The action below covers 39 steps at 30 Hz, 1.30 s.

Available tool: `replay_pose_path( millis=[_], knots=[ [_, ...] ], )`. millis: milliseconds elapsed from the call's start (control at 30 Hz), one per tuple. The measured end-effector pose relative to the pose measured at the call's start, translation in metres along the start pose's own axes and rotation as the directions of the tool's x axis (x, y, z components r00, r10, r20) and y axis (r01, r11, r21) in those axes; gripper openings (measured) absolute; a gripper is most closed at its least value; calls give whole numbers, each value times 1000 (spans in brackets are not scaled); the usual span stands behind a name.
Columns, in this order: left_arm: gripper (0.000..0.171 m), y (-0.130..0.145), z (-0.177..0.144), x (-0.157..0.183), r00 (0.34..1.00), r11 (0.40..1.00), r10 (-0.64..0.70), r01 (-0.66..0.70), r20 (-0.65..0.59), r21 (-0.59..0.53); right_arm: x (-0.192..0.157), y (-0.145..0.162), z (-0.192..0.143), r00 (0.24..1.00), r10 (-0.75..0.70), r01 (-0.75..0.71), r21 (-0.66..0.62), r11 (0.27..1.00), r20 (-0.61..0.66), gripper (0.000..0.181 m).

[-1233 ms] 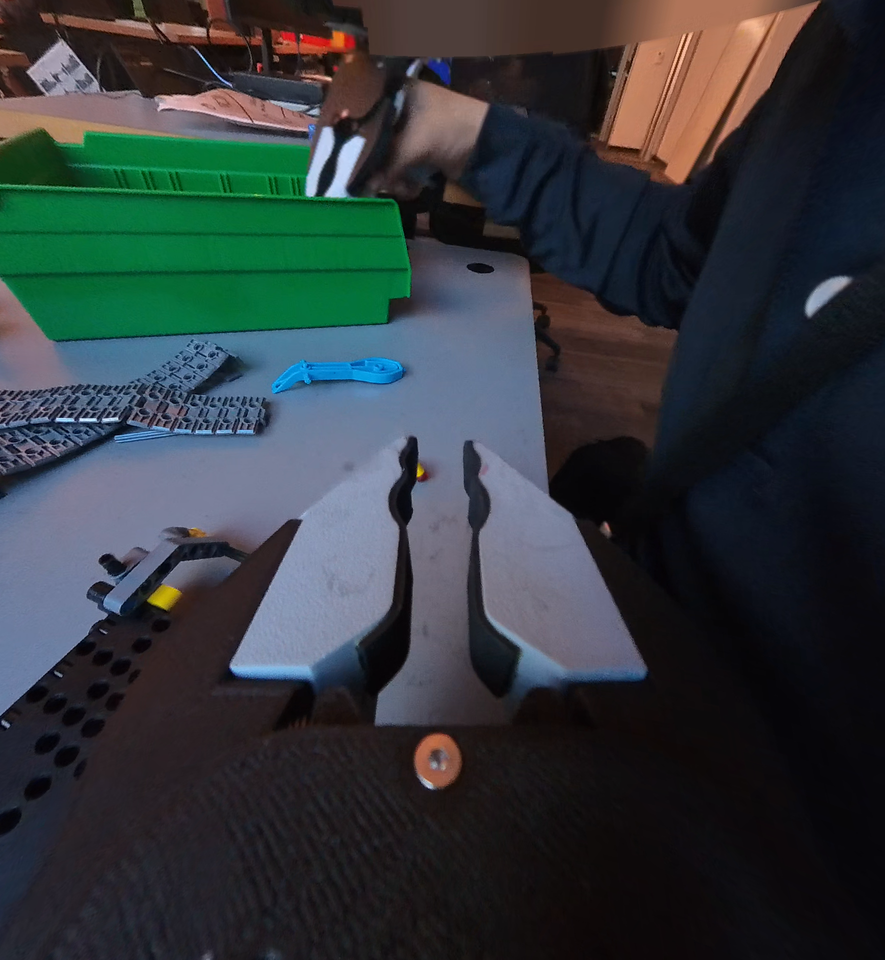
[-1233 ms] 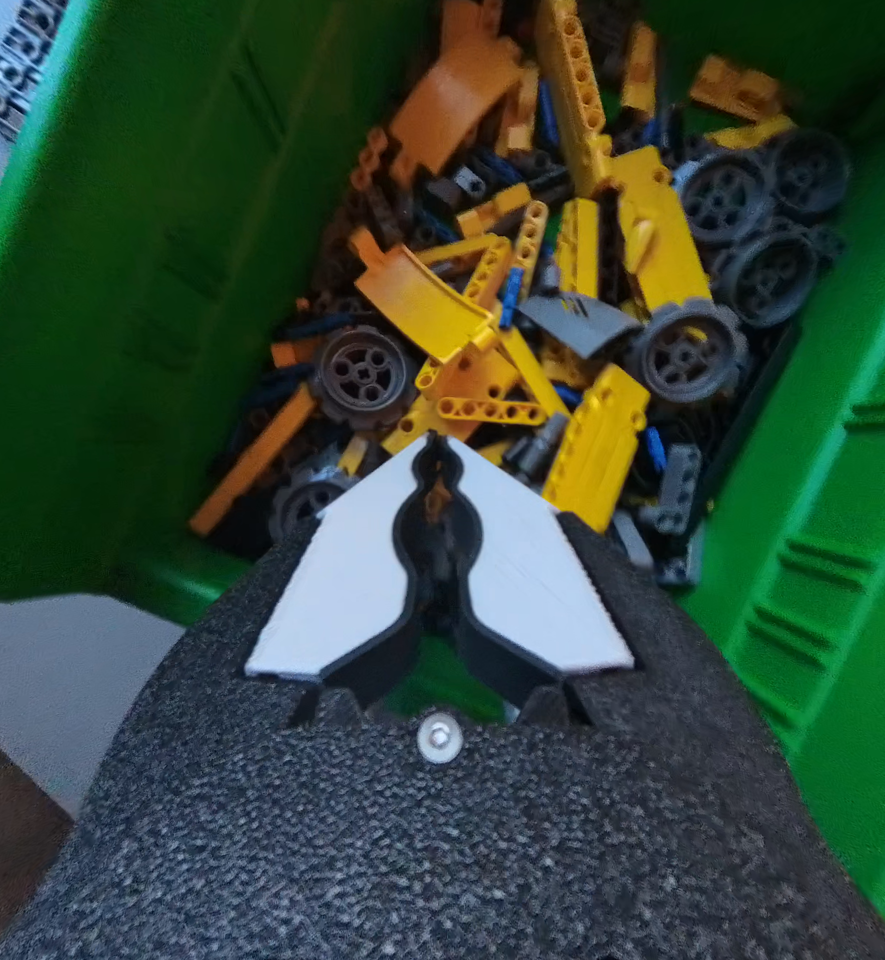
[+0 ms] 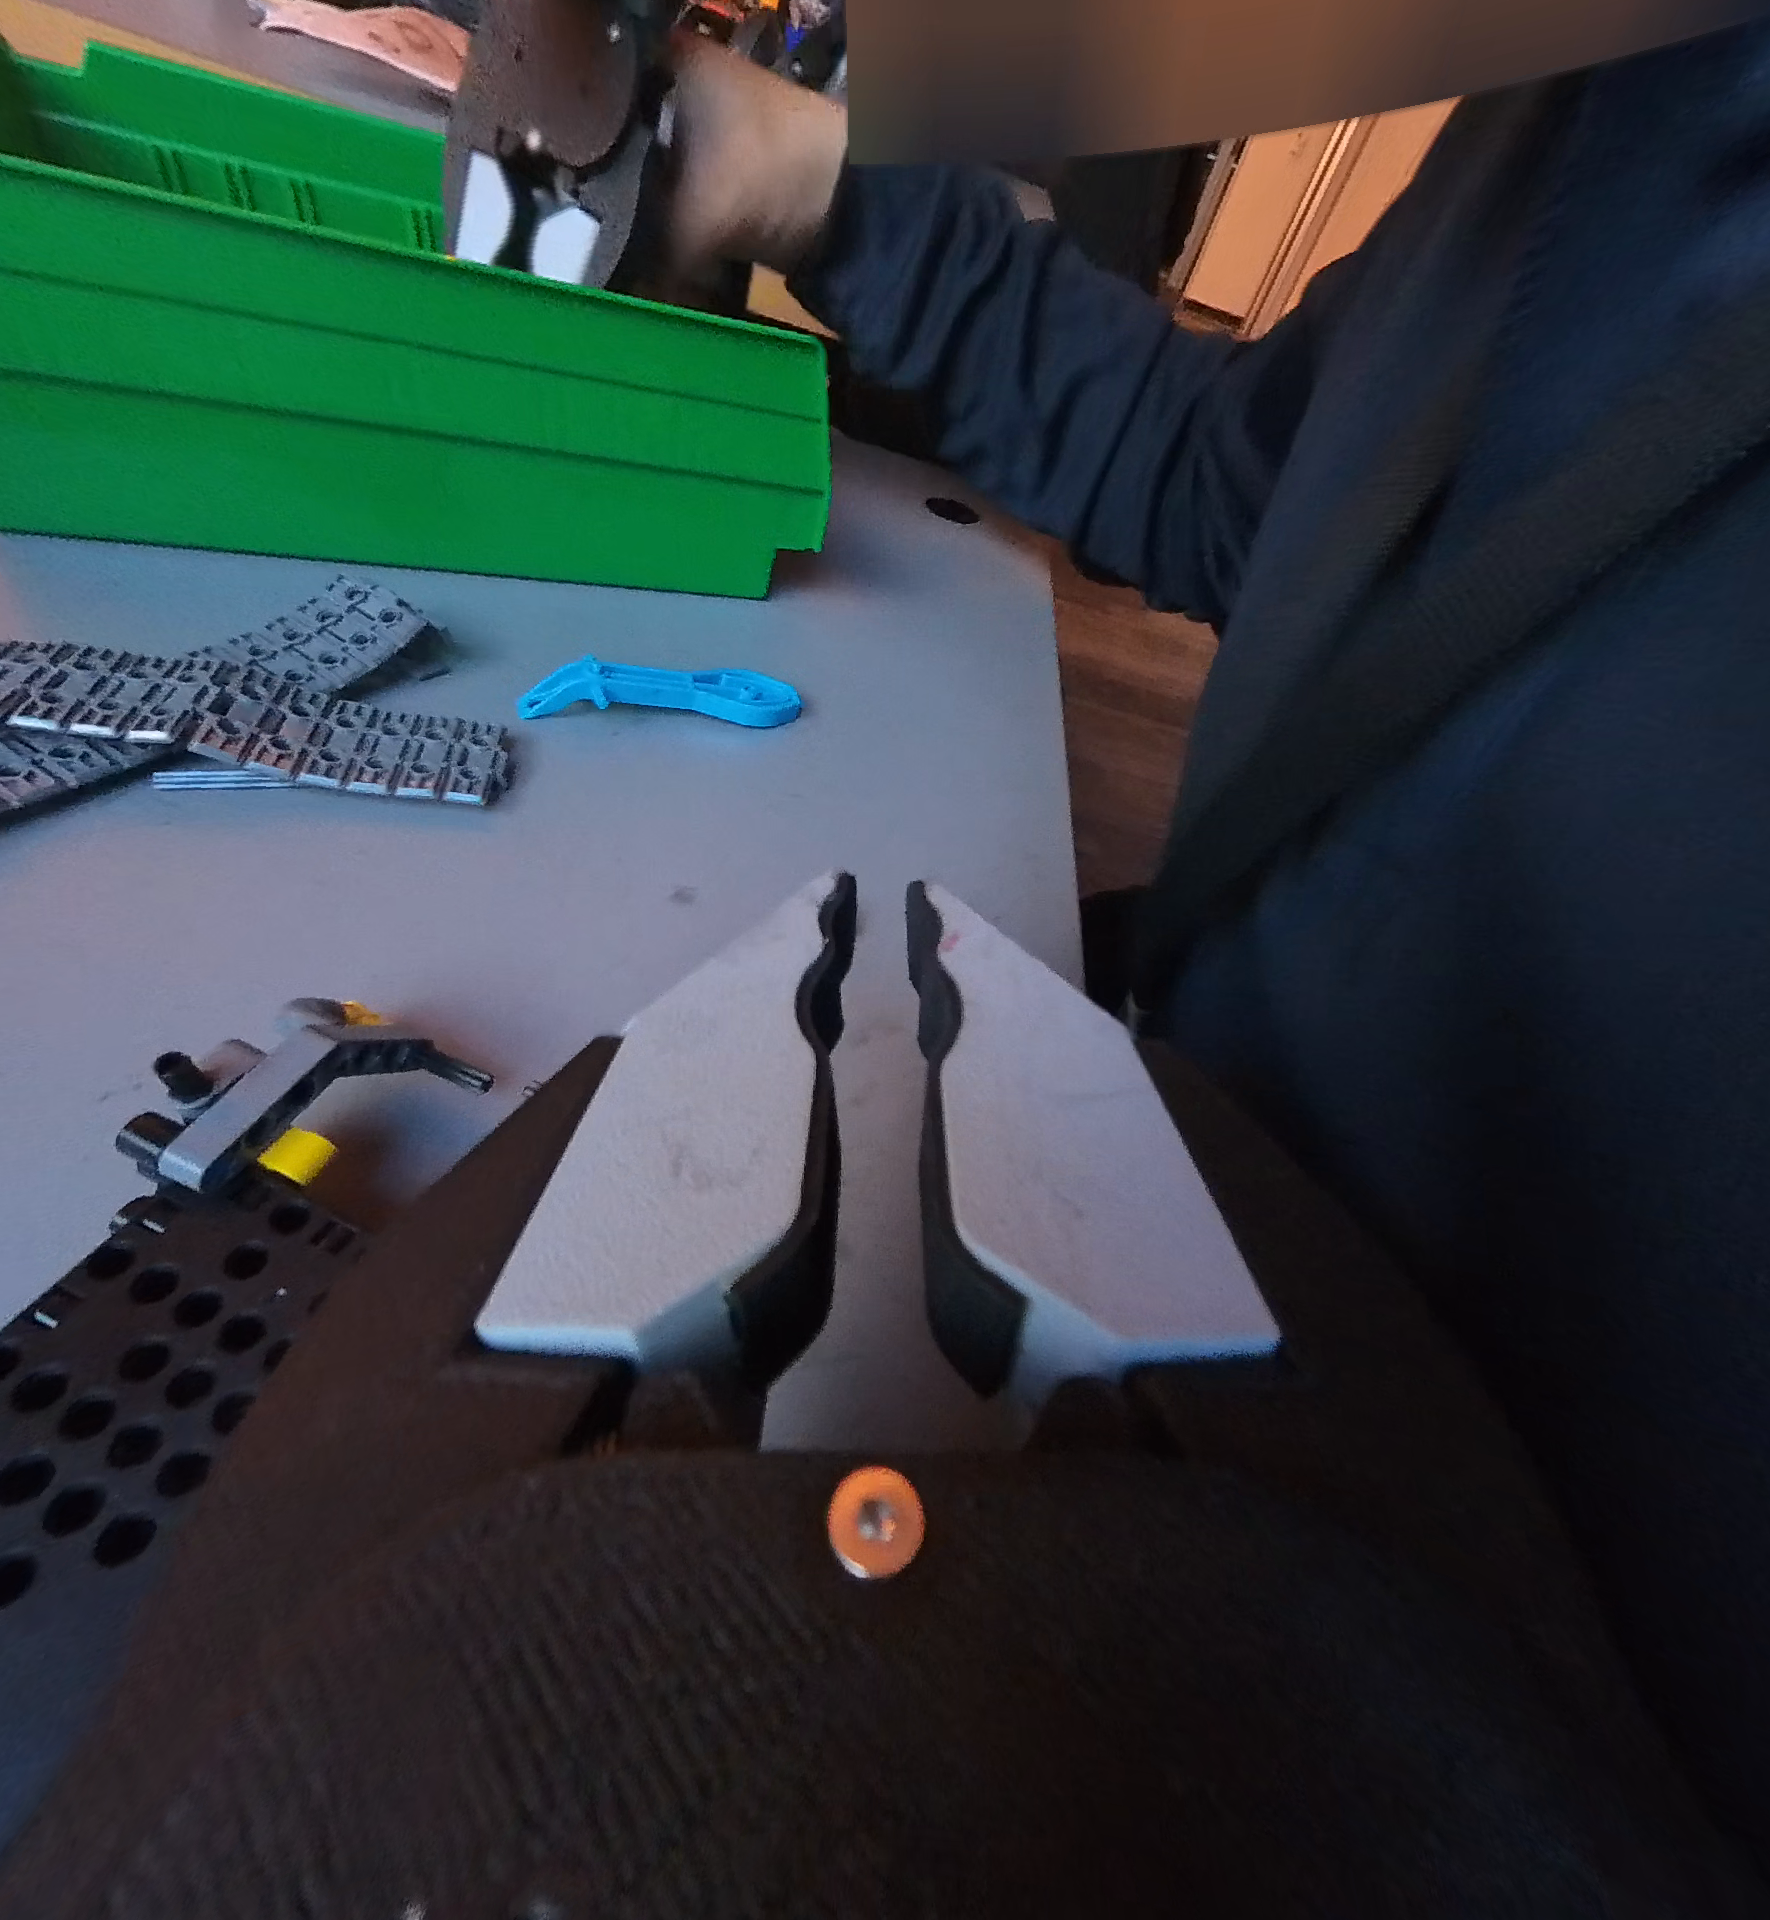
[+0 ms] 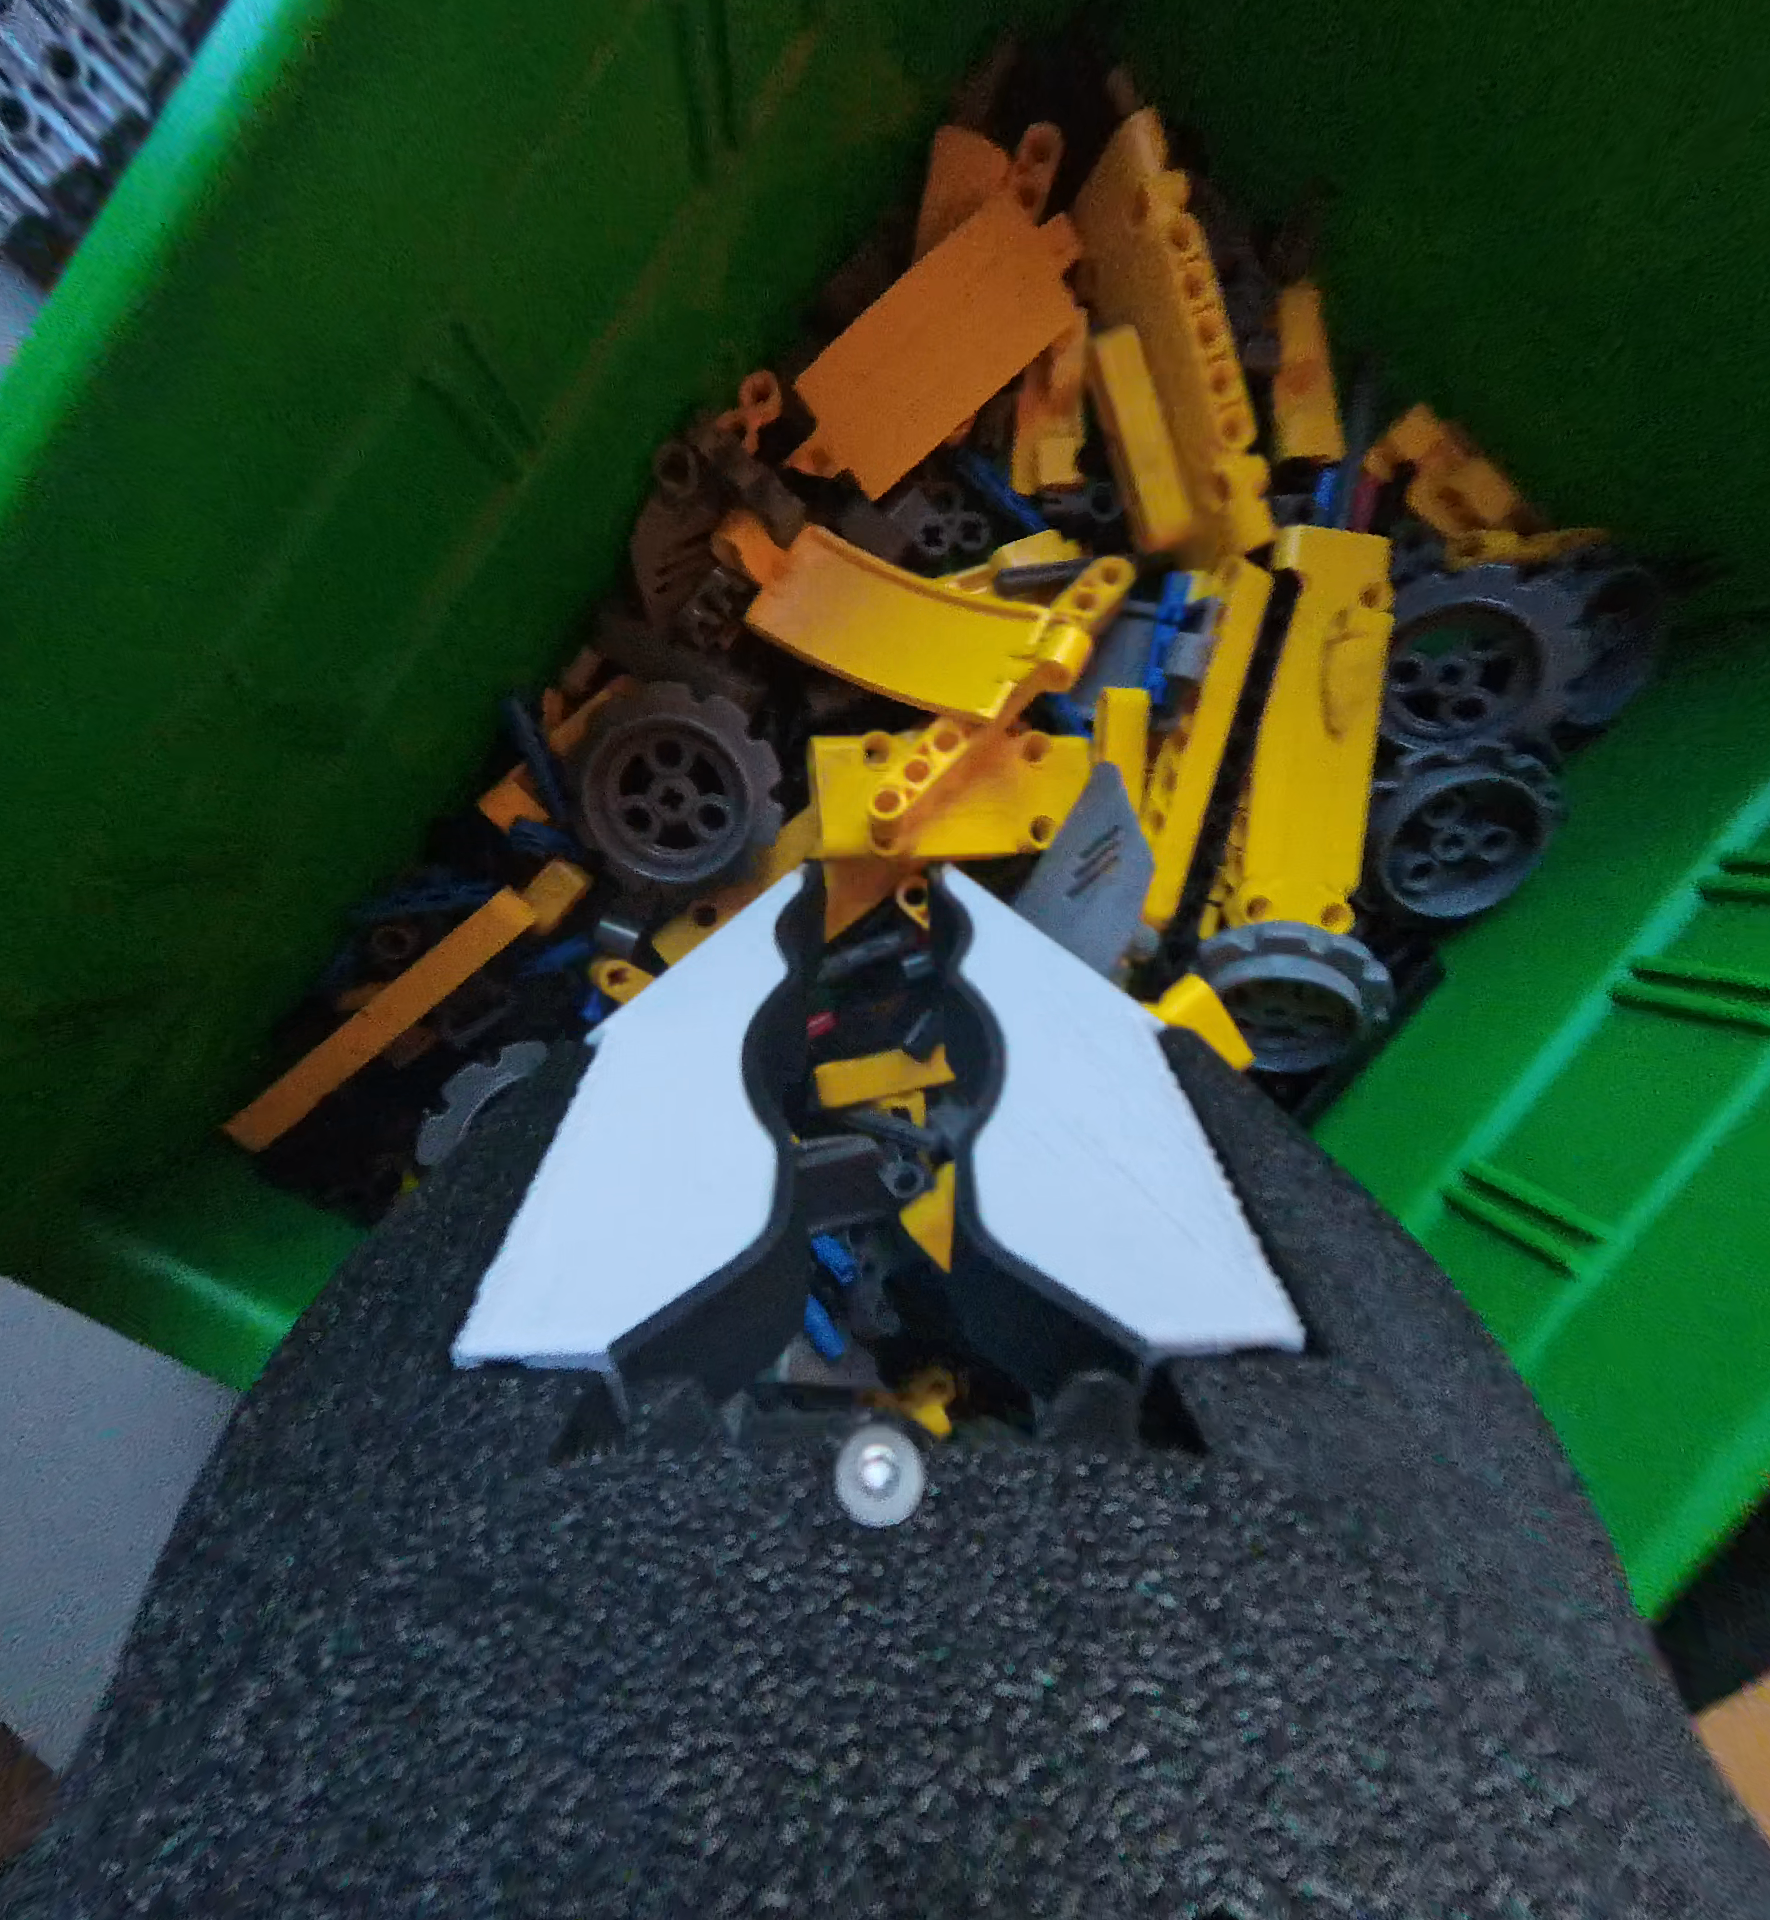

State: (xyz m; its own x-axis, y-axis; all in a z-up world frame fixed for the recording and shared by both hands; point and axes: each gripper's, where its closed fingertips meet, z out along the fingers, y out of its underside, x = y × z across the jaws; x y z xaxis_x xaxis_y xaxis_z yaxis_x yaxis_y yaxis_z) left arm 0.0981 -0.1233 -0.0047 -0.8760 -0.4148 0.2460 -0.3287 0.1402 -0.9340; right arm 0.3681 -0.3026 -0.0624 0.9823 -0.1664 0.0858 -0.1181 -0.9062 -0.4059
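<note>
Right wrist view | right claw (image 4: 870, 883) parted, inside green bin (image 4: 237, 520) walls

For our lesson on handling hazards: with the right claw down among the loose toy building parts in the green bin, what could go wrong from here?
1. The open right claw sits amid tangled yellow beams; closing might pinch several parts.
2. A snagged piece could drag neighbours over the green bin wall.
3. The open left claw hovers near the table edge; the blue tool might get knocked off.

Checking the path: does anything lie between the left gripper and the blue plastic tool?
Nothing visible. Only bare table separates the left gripper from the blue plastic tool; the grey track strips lie aside.
</note>
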Motion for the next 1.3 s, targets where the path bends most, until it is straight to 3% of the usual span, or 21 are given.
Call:
replay_pose_path(
  millis=[167,267,433,600,700,867,1033,1167,1300],
  knots=[
    [4,3,3,-5,999,1000,6,-5,43,-26,14,12,-48,989,134,-126,129,984,-55,12],
    [3,7,6,-6,999,998,5,-2,47,-55,-18,26,-58,983,141,-158,153,976,116,12],
    [0,10,8,-9,998,996,-45,47,34,-75,-61,50,-38,967,42,-59,61,996,250,20],
    [0,15,12,-9,998,992,-44,48,34,-116,-52,51,-23,978,62,-60,-20,998,199,30],
    [0,17,13,-10,998,991,-46,51,45,-128,-46,54,-26,991,-15,17,-13,1000,133,18],
    [0,17,14,-12,997,988,-69,74,38,-133,-34,38,-34,990,66,-75,72,995,123,10],
    [0,19,15,-11,996,986,-84,86,25,-144,-17,33,-28,980,186,-187,13,982,74,4],
    [0,18,14,-11,996,986,-87,89,18,-138,-28,19,-6,948,276,-276,-21,961,161,0],
    [0,17,14,-10,994,985,-105,103,-3,-135,-27,-23,-13,943,259,-289,132,948,207,0]
  ],
)
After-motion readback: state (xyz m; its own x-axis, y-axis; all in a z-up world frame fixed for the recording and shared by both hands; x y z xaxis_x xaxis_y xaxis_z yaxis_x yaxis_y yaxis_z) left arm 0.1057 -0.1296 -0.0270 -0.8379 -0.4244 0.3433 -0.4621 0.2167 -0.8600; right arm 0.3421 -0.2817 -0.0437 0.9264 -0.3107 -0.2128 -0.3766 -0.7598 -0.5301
